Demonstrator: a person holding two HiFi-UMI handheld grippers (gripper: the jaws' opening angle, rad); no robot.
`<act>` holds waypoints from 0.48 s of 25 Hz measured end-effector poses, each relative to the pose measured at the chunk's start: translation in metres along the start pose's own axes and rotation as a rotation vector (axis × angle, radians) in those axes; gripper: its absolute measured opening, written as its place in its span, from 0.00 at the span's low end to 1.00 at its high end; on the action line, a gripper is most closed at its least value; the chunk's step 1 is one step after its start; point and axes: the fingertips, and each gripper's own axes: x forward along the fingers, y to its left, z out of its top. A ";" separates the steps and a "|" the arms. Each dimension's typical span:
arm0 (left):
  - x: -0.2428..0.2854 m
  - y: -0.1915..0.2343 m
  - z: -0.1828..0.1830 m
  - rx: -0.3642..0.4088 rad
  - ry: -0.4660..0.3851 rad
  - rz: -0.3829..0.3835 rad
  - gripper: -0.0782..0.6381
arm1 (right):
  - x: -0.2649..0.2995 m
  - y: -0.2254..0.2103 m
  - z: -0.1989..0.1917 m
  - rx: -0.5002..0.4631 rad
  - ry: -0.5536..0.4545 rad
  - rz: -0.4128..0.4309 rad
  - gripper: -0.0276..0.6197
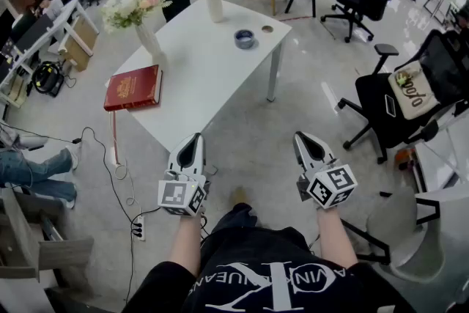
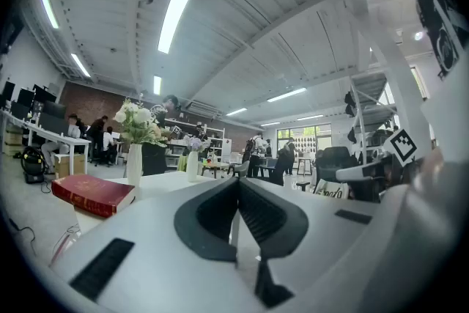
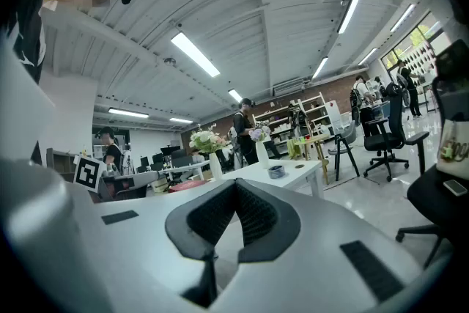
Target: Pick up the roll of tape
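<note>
L gripper (image 1: 196, 138) & R gripper (image 1: 300, 136) both empty, fingers closed, well short of white rectangular worktop (image 1: 198, 70); dark-blue round tape roll (image 1: 244, 38) sits nr its far end, nr white vase w/ lilac flowers (image 1: 213, 2); risk: reaching in w/ fingers shut would shove roll off edge or tip vase.

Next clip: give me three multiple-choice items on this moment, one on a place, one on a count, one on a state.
1. Where does the roll of tape lie?
A. on the floor
B. on the white table, towards its far end
C. on an office chair

2. How many vases with flowers stand on that table?
A. one
B. two
C. four

3. How is the right gripper?
A. shut and empty
B. wide open
C. shut on the tape

Answers: B, the head view shows it on the tabletop; B, two vases show there; A, its jaws meet with nothing between.
</note>
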 end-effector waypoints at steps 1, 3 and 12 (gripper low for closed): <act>0.004 0.003 0.000 0.000 0.000 -0.001 0.11 | 0.005 -0.002 0.000 0.001 0.001 -0.001 0.05; 0.012 0.008 -0.002 -0.002 0.001 -0.003 0.11 | 0.014 -0.005 -0.001 0.004 0.004 -0.002 0.05; 0.049 0.031 -0.015 -0.034 0.029 -0.022 0.11 | 0.045 -0.023 -0.005 0.023 0.022 -0.026 0.05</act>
